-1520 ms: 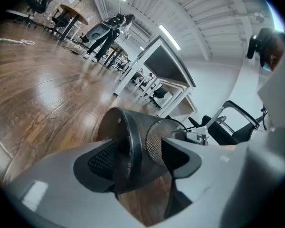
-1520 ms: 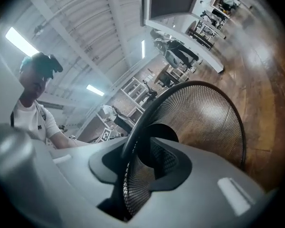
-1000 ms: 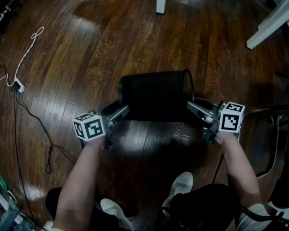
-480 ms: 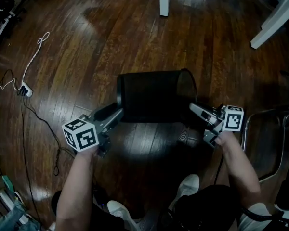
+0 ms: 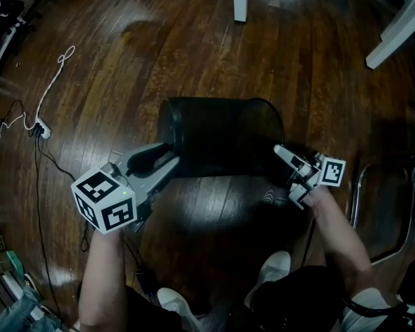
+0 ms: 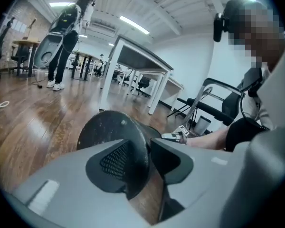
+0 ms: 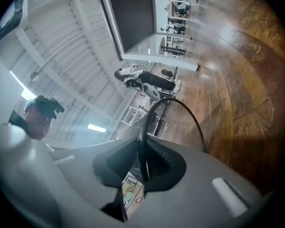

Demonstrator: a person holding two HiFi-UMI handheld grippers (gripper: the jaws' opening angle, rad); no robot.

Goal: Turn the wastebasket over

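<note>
**wastebasket (image 5: 218, 137) sideways, held at both ends**

left gripper (image 5: 167, 168), jaws just closing, pinches the base edge at left. right gripper (image 5: 280, 151), jaws just easing apart, nips the rim wire at right. risk: the thin rim slips free and that end drops.

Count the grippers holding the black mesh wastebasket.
2. The left gripper clamps the base edge of the black mesh wastebasket, jaws just closed further; the right gripper pinches its wire rim, jaws just eased slightly. None hidden.
</note>
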